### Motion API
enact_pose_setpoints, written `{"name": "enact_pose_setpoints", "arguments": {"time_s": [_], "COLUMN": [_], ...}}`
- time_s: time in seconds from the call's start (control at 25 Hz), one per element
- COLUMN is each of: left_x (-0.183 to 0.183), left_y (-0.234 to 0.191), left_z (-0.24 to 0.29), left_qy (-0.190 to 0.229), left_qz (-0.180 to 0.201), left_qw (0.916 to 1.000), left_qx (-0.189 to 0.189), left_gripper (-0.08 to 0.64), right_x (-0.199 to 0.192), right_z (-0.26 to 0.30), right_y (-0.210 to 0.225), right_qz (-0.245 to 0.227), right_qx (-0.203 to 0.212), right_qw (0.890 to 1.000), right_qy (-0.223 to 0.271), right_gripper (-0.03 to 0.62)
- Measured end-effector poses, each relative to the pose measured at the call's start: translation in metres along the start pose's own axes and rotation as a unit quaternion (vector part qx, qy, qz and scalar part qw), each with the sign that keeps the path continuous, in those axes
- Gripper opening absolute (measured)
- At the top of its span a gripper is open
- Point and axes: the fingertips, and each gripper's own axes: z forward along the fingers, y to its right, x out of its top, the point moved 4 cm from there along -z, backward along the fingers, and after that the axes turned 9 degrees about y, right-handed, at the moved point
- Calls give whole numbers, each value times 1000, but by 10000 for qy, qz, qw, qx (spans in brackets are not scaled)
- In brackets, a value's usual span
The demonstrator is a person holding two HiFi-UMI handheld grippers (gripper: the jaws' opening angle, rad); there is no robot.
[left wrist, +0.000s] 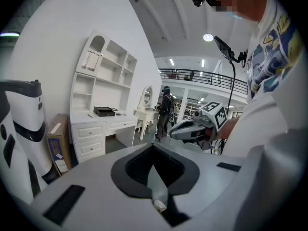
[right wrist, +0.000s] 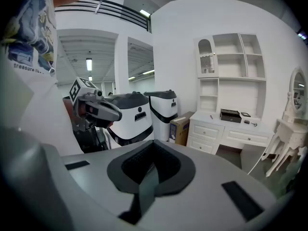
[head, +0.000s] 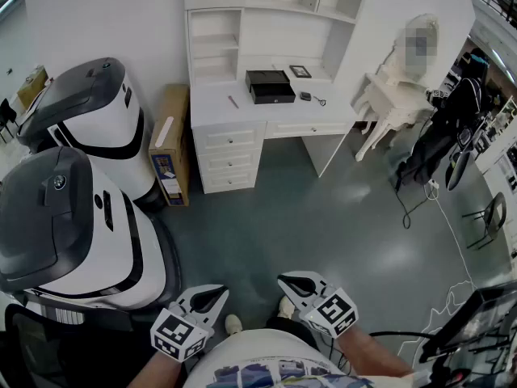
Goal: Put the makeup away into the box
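Shut right claw [head: 284,280] hangs far from the black box [head: 271,87].

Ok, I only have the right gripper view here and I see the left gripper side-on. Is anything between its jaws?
Observer: No. In its own view the left gripper has its jaws together, with nothing between them.
Operator: Good. Is anyone near the desk? My view cuts off at the vanity table.
Observer: Yes. The left gripper view shows a person in dark clothes standing just past the vanity table, on the side away from the desk.
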Motion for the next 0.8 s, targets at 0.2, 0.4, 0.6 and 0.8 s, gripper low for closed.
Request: {"name": "enact_pose_setpoints", "arguments": {"time_s": [0.2, 0.4, 0.6, 0.8], "left_x": [0, -5, 0, 17], "left_y": [-17, -21, -28, -45], "left_z": [-5, 11, 50, 108], "left_qy": [18, -3, -127, -282], "left_qz": [53, -55, -5, 47], "left_qw": [9999, 9998, 9996, 9994], "left_qx": [-84, -187, -248, -211], "left_gripper": [14, 14, 12, 14], "right_x": [2, -5, -12, -8], "right_z": [14, 9, 13, 23], "right_y": [-7, 1, 39, 105], "right_qz": [-53, 59, 180, 233], "right_qx": [-24, -163, -169, -147], "right_qw": [10000, 9998, 9997, 9996], "right_qy": [-3, -91, -35, 98], "right_gripper": [25, 25, 25, 25]}}
